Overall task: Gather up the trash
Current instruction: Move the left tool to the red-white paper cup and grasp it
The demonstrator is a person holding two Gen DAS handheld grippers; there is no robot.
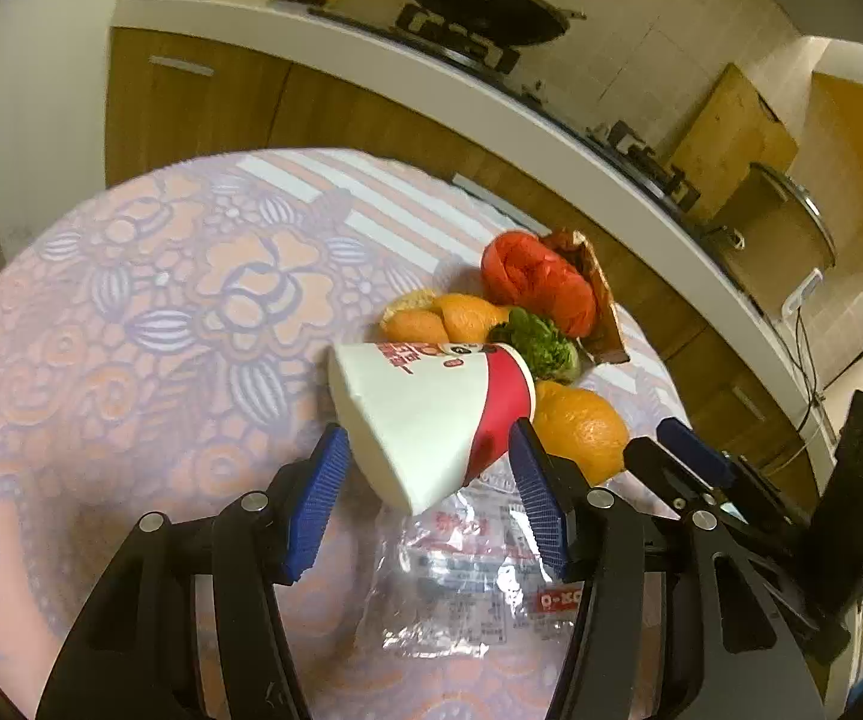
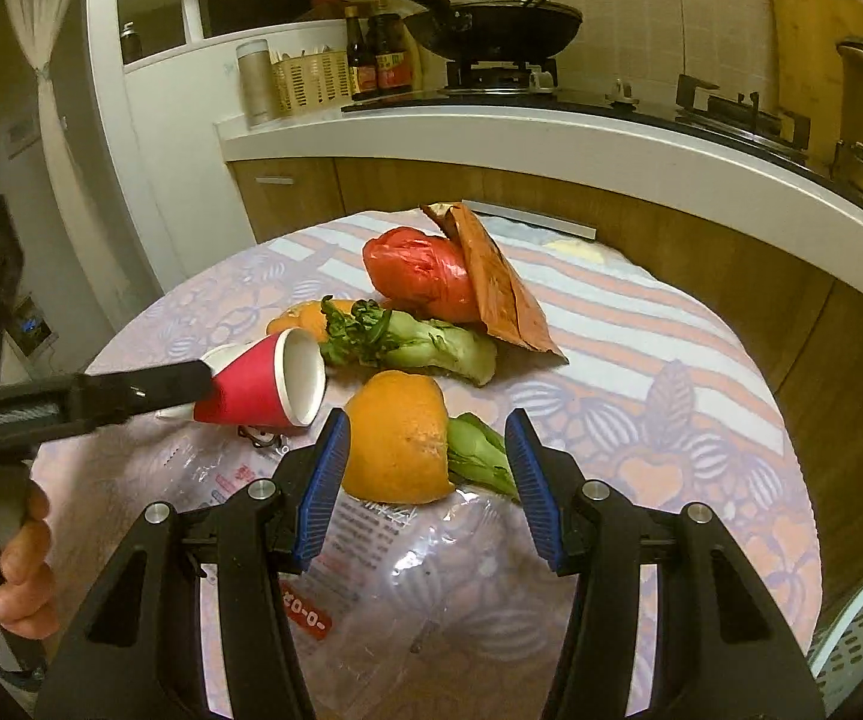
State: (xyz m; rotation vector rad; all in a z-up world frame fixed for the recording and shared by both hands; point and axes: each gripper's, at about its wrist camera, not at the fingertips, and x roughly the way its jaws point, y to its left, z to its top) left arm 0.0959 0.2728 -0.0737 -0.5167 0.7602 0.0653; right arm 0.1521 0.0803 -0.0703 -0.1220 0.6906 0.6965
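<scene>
The left gripper (image 1: 428,495) stands with its jaws apart around the paper cup (image 1: 431,420), which lies on its side on the round table (image 1: 131,300): the cup's white base end sits just beside the left pad, its red rim end close against the right pad, and neither pad visibly presses it yet, so I judge it framed, not gripped. To close well, the jaws should centre on the cup's middle and squeeze gently, since thin paper will likely crush or slip out towards the narrow end. Below the cup, nearer the wrist, lies a clear plastic wrapper (image 1: 461,576), which may drag along if the pads sink too low. The right gripper (image 2: 425,489) is likewise open, with the orange peel (image 2: 398,438) just inside its left pad and a green leaf stub (image 2: 479,456) just inside the right pad, both resting on the same wrapper. It should take the peel alone, shifted towards the left pad. Beyond both jaws wait a bok choy piece (image 2: 425,342), a red plastic bag (image 2: 419,276) and a brown paper packet (image 2: 497,282).
</scene>
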